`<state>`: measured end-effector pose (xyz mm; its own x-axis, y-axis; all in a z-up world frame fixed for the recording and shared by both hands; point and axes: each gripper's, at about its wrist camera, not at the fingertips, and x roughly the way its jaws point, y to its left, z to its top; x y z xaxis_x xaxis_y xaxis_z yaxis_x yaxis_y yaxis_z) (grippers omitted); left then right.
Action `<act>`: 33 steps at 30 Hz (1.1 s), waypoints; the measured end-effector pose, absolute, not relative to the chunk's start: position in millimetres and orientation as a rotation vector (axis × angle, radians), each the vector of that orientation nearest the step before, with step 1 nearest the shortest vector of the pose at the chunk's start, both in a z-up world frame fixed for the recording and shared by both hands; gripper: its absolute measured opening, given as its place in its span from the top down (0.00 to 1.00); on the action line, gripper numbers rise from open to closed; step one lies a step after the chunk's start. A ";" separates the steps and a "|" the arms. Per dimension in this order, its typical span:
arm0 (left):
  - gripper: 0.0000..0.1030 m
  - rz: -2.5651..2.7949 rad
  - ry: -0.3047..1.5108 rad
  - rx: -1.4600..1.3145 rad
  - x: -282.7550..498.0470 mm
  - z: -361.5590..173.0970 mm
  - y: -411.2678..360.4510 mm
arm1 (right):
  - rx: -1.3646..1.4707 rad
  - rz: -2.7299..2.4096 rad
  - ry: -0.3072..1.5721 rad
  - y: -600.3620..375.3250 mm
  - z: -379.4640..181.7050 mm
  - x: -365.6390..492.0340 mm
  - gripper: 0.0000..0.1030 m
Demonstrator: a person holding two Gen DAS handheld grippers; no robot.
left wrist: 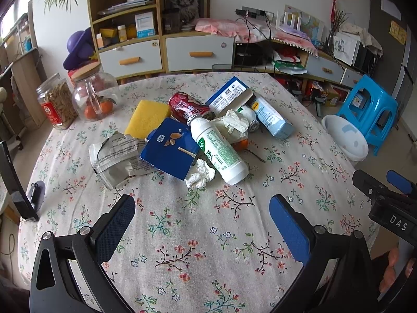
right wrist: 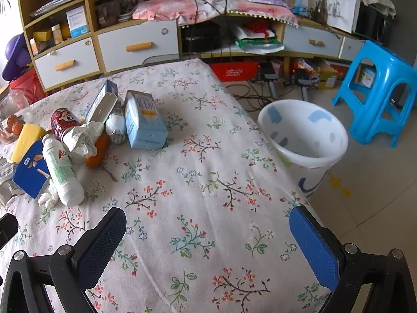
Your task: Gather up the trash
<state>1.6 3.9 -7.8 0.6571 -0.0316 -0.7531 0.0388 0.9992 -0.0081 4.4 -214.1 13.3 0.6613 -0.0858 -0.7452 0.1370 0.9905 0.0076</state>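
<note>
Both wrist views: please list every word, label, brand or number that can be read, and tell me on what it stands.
"DAS": white letters on the black body of the right gripper, seen from the left wrist.
"A": red letter on the white plastic bottle with green print; the rest is cut off.
Too small or blurred to read: the print on the red drink can, the light blue carton, the dark blue carton and the grey torn wrapper.

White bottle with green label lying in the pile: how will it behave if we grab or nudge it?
The white bottle lies on its side and looks round, so a nudge would probably roll it. It looks like rigid plastic, likely firm under the pads, perhaps slippery. Its neck sits among the crumpled paper and the red can, so lifting may disturb them.
</note>
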 end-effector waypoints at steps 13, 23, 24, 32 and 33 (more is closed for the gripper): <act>0.00 -0.041 0.854 0.009 0.9 -8.6 3.1 | 0.063 -0.127 0.840 -213.8 12.3 4.4 0.00; 0.00 -0.042 0.855 0.007 1.0 -8.5 2.9 | 0.067 -0.128 0.843 -213.4 10.6 4.9 0.00; 0.00 -0.042 0.856 0.007 0.9 -8.6 2.2 | 0.067 -0.127 0.844 -213.4 10.6 4.8 0.00; 0.00 -0.042 0.856 0.006 1.1 -8.5 3.1 | 0.069 -0.128 0.845 -213.7 9.8 5.0 0.00; 0.00 -0.042 0.856 0.006 1.0 -8.5 3.1 | 0.069 -0.128 0.845 -213.7 9.6 5.0 0.00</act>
